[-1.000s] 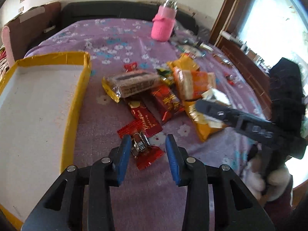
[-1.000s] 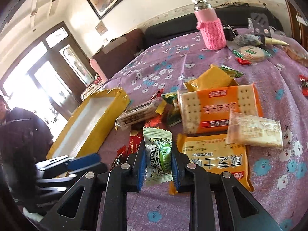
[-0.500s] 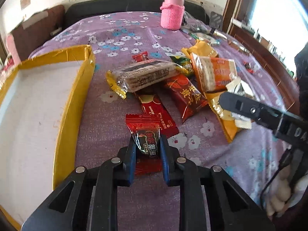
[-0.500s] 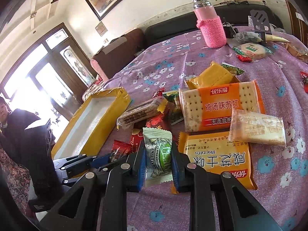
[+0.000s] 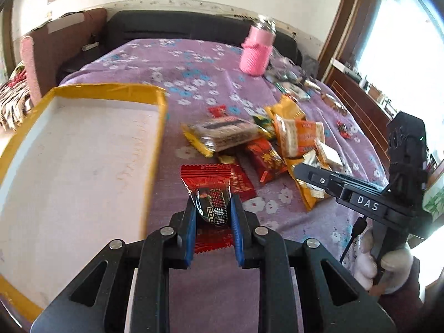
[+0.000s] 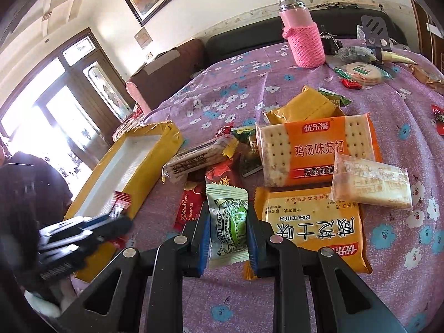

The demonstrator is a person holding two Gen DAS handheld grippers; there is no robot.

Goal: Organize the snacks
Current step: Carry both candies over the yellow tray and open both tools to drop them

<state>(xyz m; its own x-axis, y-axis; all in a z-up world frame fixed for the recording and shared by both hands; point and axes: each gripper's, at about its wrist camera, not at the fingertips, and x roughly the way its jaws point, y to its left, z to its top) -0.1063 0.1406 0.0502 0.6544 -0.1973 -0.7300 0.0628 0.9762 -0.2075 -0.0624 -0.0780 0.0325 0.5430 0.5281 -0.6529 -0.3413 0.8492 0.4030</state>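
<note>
Beside the yellow tray [image 5: 155,149], snack packets [image 5: 280,136] crowd both loaded claws.

Daylight, bright overall. Left wrist view: window [image 5: 399,36] at upper right blown out to white, detail lost. Snack pile [image 5: 258,138] and pink bottle [image 5: 256,52] smeared by motion blur; the near red packet [image 5: 212,194] stays sharper. Right wrist view: glass door [image 6: 55,127] at left overexposed, dark figure beside it backlit. Printed wrappers crisp; the left claw [image 6: 111,222] is blurred. Heavy fisheye bending, black vignette in the corners of both views. Shadows soft and short.
</note>
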